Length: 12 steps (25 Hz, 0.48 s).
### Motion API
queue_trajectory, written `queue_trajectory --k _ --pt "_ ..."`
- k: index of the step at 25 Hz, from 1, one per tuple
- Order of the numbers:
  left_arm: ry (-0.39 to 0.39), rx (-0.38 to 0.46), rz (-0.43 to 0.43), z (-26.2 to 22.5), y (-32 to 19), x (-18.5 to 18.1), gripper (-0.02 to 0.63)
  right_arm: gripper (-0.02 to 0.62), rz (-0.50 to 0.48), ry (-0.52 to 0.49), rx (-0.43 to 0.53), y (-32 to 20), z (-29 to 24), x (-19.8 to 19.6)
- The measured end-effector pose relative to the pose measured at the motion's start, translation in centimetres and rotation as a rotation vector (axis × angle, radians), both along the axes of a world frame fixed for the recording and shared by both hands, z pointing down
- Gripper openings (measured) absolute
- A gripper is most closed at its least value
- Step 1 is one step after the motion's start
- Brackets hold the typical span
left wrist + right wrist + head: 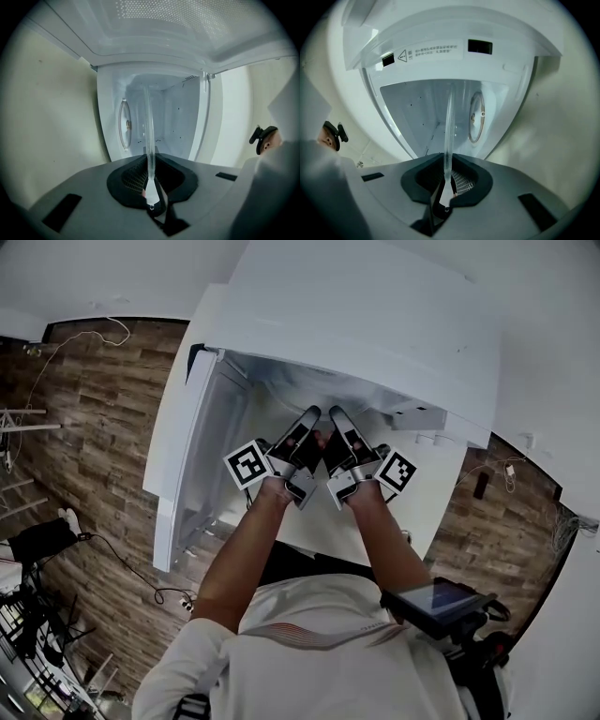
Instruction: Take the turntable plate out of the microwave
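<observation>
Turntable plate (149, 133): clenched at rim in left tongs (150, 186) and right tongs (446, 187), may slip and shatter under uneven tilt.

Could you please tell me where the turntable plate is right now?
In each gripper view the turntable plate shows edge-on, clamped by the left gripper and right gripper side by side, reaching into the open microwave.
</observation>
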State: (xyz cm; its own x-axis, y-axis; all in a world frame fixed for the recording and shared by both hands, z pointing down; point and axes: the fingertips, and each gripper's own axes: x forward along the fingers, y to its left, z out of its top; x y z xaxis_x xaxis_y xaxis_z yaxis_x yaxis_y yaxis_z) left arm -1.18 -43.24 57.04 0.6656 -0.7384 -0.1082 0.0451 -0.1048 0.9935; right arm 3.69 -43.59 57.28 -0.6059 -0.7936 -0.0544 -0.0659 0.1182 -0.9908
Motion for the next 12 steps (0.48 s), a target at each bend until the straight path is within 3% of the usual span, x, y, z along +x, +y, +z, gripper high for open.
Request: queue_trajectory --k 12 --pt "0.01 0.004 -0.031 -1.6 5.9 -0.4 0.051 0.04 -0.042 -0.002 0.014 5.7 -1.7 -0.4"
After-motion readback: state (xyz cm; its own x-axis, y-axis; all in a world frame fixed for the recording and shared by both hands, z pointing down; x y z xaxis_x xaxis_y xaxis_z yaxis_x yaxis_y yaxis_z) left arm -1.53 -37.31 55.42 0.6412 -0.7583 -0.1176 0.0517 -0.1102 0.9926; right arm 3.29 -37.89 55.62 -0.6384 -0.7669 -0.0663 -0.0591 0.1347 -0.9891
